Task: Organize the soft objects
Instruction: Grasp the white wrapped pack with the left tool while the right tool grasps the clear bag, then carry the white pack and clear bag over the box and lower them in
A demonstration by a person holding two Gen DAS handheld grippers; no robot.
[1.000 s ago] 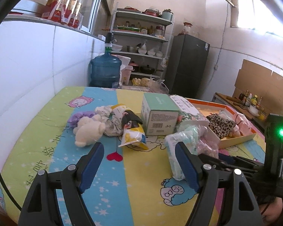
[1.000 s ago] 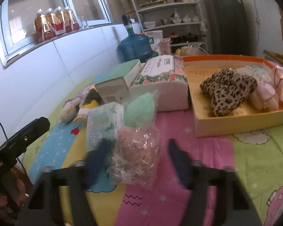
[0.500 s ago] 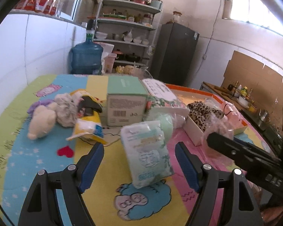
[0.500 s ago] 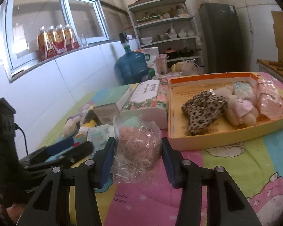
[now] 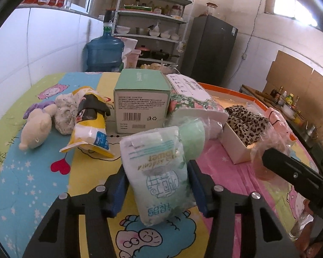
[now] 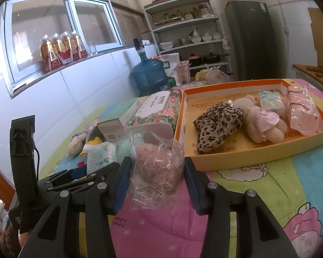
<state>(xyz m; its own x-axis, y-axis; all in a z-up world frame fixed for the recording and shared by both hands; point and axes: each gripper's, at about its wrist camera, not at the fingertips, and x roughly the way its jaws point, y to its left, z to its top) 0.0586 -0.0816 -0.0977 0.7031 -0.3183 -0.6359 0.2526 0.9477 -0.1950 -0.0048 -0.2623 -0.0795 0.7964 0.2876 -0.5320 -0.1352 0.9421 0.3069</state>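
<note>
My left gripper (image 5: 157,169) has its jaws closing on a white-and-green tissue pack (image 5: 155,154) lying tilted on the cartoon-print tablecloth; both blue pads touch its sides. A green roll in clear wrap (image 5: 192,137) leans just behind the pack. My right gripper (image 6: 157,163) is shut on a pink soft item in a crinkly clear bag (image 6: 159,161), held a little above the cloth. To its right is the orange tray (image 6: 247,154), which holds a leopard-print cloth (image 6: 217,124), a cream plush (image 6: 260,124) and a pink bagged item (image 6: 301,114).
A green carton (image 5: 140,105) and a floral tissue block (image 5: 191,94) stand mid-table. At the left lie a cream plush toy (image 5: 36,129) and a yellow pouch (image 5: 90,126). A blue water jug (image 5: 104,51), shelves and a dark fridge (image 5: 213,49) stand behind the table.
My left gripper swung right from the plush pile, came down around the tissue pack and narrowed its jaws onto it. My right gripper rose slightly toward the tray with the bagged pink item.
</note>
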